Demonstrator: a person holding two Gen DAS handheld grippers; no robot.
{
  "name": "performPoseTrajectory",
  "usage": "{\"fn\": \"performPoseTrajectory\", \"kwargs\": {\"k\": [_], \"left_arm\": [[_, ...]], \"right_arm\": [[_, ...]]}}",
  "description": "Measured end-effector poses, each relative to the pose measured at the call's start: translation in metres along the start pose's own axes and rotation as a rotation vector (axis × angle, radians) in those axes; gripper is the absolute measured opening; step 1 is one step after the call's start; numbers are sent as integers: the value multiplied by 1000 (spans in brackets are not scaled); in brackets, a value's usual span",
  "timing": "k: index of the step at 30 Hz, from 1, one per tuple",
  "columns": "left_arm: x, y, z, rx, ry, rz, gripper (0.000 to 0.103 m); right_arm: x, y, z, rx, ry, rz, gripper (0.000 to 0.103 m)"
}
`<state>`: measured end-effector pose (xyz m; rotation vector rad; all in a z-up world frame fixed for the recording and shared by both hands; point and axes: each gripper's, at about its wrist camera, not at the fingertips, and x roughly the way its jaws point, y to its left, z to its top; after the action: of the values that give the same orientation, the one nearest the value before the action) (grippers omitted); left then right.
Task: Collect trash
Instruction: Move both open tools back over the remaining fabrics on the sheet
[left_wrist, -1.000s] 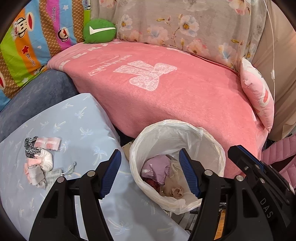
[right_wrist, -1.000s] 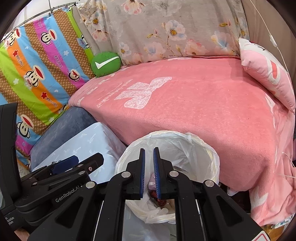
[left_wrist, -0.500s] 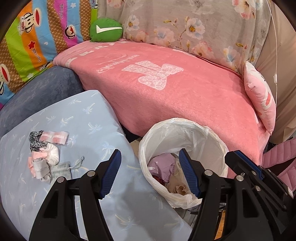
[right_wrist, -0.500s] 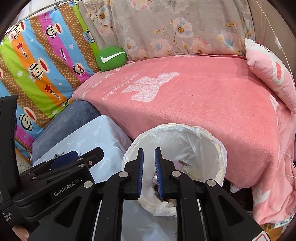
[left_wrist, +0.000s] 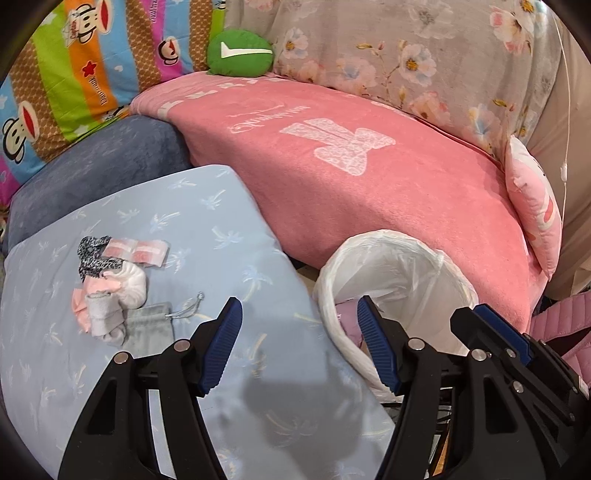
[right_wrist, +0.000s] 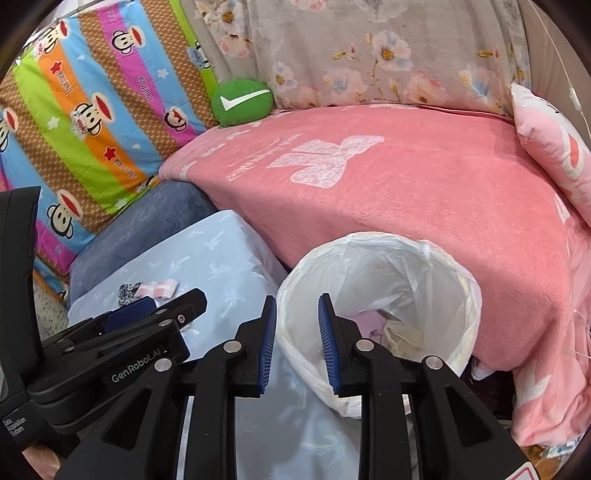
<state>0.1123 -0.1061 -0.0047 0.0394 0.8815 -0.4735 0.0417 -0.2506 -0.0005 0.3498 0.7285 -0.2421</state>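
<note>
Trash (left_wrist: 110, 291) lies in a small heap on the pale blue cushion (left_wrist: 207, 236), to the left of the bin (left_wrist: 399, 266): a pink-and-white wrapper, a scrap of black-and-white patterned cloth, a wad of white and pink tissue, and a grey drawstring pouch. The left tool (left_wrist: 299, 343) hangs with its ribbed blue pads wide apart and nothing between them, near the bin's left rim; the right tool (right_wrist: 297, 343) sits over the same rim, its pads partly apart and empty. The bin is round, lined with a thin, crinkled white bag, and holds soft pinkish and beige scraps. A clean pick would likely mean swinging the left tool away from the bin, settling over one loose piece, and pinching it without snagging the cushion's smooth cover.
</note>
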Motion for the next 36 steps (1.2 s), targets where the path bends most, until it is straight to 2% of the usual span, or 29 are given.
{"fn": "performPoseTrajectory", "kwargs": {"k": [3, 20, 27, 36], "left_arm": [[-2, 15, -3, -27, -1, 15, 68], [-7, 95, -25, -151, 17, 103, 68], [-8, 127, -35, -197, 26, 142, 75], [-5, 166, -47, -274, 47, 175, 75]], "right_arm": [[4, 12, -4, -17, 14, 11, 27], [25, 78, -29, -126, 81, 59, 38], [40, 106, -41, -167, 124, 79, 39], [61, 141, -60, -223, 186, 104, 39]]}}
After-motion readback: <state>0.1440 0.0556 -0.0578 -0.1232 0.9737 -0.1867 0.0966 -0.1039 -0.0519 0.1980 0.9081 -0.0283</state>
